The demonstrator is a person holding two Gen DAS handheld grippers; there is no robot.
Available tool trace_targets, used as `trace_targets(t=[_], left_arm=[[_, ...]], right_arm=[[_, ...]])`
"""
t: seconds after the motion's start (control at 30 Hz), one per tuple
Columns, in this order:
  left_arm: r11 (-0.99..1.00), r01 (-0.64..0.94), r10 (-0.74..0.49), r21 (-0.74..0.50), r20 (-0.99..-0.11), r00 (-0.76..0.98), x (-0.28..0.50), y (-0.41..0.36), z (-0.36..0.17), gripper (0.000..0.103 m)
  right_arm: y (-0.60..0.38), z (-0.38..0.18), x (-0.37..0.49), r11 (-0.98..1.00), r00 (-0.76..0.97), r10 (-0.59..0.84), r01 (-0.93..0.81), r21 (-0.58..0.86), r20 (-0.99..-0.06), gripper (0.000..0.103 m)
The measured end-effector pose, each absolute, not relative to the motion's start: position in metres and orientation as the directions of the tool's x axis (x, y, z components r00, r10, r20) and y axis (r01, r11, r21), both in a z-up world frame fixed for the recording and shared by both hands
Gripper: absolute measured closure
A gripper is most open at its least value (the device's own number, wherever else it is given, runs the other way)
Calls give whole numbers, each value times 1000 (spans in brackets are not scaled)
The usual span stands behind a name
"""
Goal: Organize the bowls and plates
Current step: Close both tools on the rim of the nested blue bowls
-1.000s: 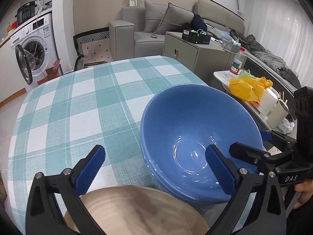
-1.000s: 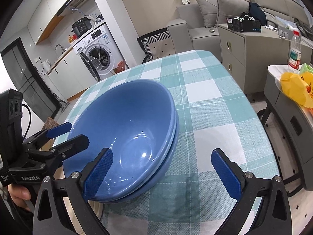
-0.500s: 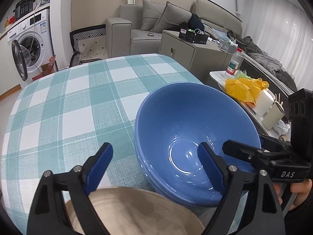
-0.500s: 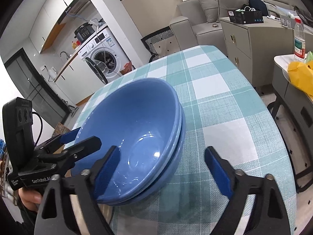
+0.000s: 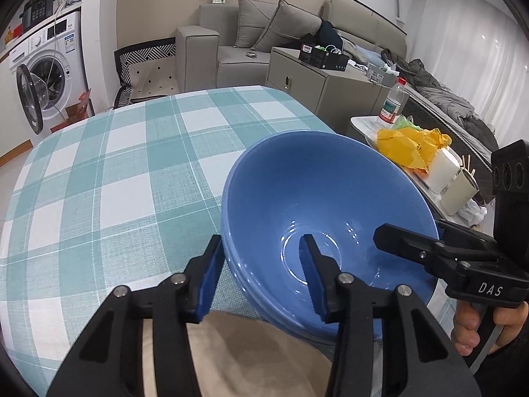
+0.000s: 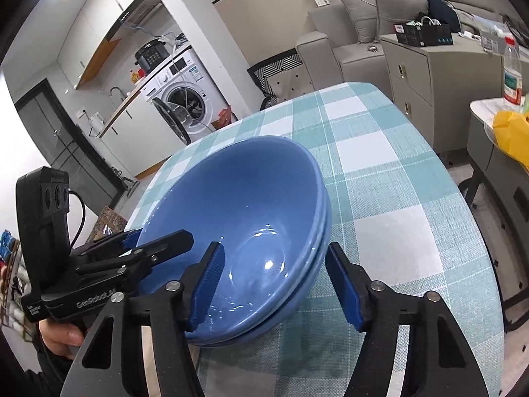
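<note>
Two blue bowls (image 5: 314, 192) sit nested on the teal checked tablecloth (image 5: 125, 172), also seen in the right wrist view as the blue bowls (image 6: 251, 198). My left gripper (image 5: 261, 236) straddles their near-left rim, one finger outside the wall and one inside; its jaws are closing and a gap shows at the inner pad. My right gripper (image 6: 275, 244) straddles the opposite rim the same way, jaws closing, not visibly pressing. Each gripper shows in the other's view: right gripper (image 5: 410, 228), left gripper (image 6: 162, 235). A beige plate (image 5: 248, 357) lies under the left gripper.
The table's right edge runs close to the bowls. Beyond it a low side table (image 5: 363, 125) holds a yellow bag (image 5: 410, 145), a bottle (image 5: 393, 102) and cups. A grey cabinet (image 5: 324, 76), a sofa and a washing machine (image 5: 43, 76) stand farther back. A hand (image 5: 469, 327) holds the right gripper.
Both grippers' jaws have narrowed from wide apart to close around the bowls' rims. The bowls and both hands have stayed where they were.
</note>
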State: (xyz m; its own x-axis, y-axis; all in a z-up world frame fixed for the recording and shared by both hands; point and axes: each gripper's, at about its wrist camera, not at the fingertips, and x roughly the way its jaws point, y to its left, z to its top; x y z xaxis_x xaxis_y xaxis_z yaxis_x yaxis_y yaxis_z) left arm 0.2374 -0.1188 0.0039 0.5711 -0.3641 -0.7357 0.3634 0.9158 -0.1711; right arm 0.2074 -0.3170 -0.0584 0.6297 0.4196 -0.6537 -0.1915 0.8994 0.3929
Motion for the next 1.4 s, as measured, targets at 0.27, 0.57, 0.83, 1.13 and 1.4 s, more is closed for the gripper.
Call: trace_targets(t=[0.27, 0.57, 0.83, 1.13, 1.4], left_arm=[[923, 355, -340, -146, -740, 581, 236, -119, 4, 61], [929, 344, -325, -137, -745, 582, 237, -117, 4, 65], [932, 338, -318, -131, -746, 586, 237, -116, 5, 66], [932, 340, -315, -125, -744, 589, 236, -119, 8, 66], [932, 343, -314, -121, -743, 591, 234, -123, 11, 66]], right_arm=[[-316, -56, 206, 919, 647, 378, -173, 355, -662, 51], [-319, -56, 207, 925, 658, 360, -161, 345, -661, 60], [-320, -56, 208, 927, 661, 358, -163, 339, -659, 62], [-324, -52, 206, 928, 669, 351, -157, 337, -655, 64], [-325, -49, 204, 929, 676, 346, -150, 338, -650, 64]])
